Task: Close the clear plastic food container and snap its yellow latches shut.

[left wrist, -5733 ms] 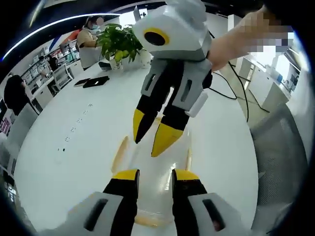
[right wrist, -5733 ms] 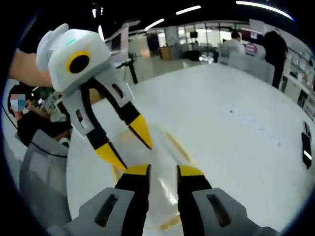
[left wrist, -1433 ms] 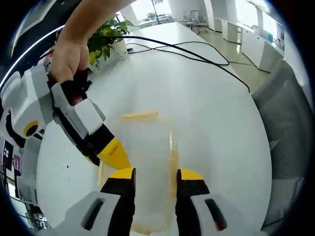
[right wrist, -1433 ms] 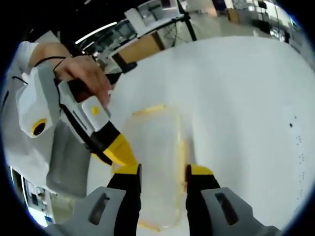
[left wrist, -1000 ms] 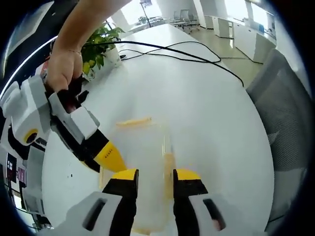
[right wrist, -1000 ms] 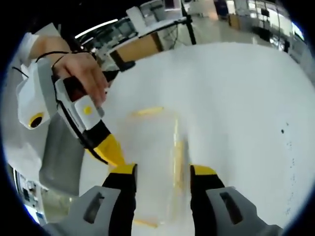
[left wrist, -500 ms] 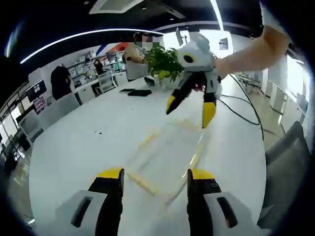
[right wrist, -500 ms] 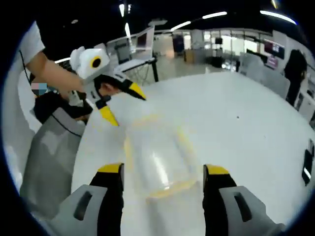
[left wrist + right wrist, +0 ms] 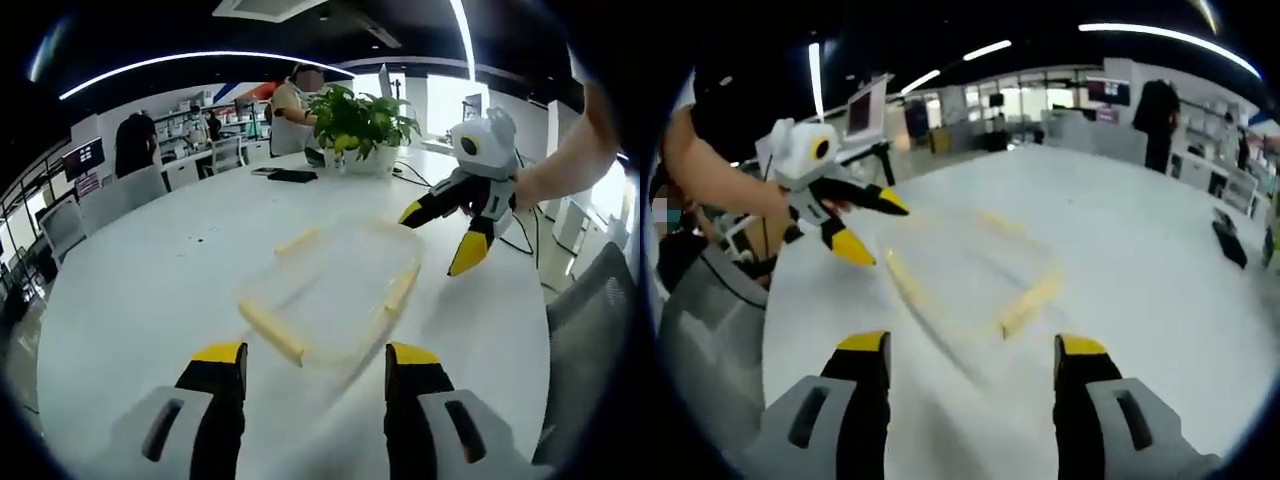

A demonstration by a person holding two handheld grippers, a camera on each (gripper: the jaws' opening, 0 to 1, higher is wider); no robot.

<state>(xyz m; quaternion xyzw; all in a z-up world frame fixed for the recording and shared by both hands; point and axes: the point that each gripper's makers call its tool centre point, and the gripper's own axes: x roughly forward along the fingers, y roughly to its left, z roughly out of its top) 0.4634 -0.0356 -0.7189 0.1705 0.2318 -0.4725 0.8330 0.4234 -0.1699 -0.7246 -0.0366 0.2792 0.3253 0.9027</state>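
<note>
The clear container lies flat on the white bench, lid seemingly down. Both the left gripper and the right gripper hover near it, jaws released and empty. Check each yellow latch, pressing straight down.

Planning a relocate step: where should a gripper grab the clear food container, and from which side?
Judging from the left gripper view, grip the clear food container across its narrow width, jaws on the two long walls, coming from above. It lies flat and low on the white table, so a side approach offers little wall. Stay off the yellow latches, which stick out. Both the left gripper and right gripper are open.
</note>
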